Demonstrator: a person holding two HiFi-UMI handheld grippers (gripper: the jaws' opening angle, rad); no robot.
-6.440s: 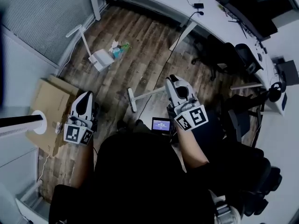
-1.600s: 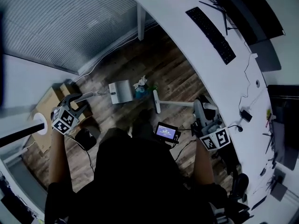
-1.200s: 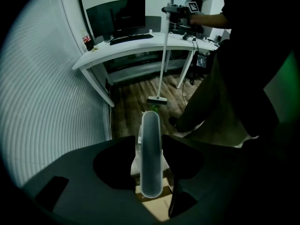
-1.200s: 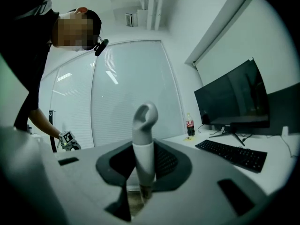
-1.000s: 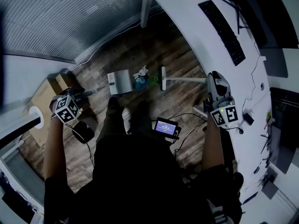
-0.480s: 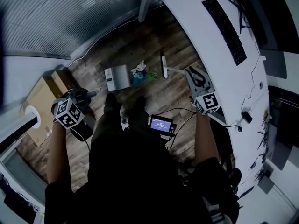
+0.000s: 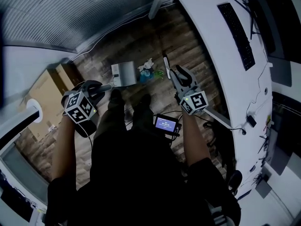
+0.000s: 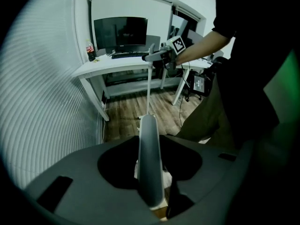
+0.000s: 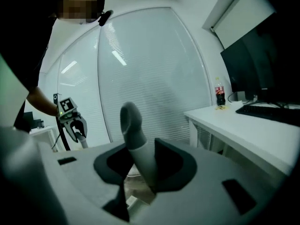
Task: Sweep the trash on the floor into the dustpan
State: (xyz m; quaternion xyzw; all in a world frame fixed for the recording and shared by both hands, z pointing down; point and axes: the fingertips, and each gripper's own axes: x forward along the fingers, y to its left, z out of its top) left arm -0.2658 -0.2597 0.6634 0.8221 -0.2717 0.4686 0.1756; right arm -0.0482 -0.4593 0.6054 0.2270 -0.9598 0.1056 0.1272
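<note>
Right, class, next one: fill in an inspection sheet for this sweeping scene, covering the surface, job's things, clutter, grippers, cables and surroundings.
Surface: wooden plank floor.
Job's things: dustpan down on the floor; trash lies between it and the head of the broom.
Clutter: box at the floor's edge.
Grippers: left gripper, its jaws just closed in, is shut on the dustpan's handle; right gripper is shut on the broom's handle.
Cables: one thin cable on the desk.
Surroundings: keyboard on the desk, blinds, monitor.
</note>
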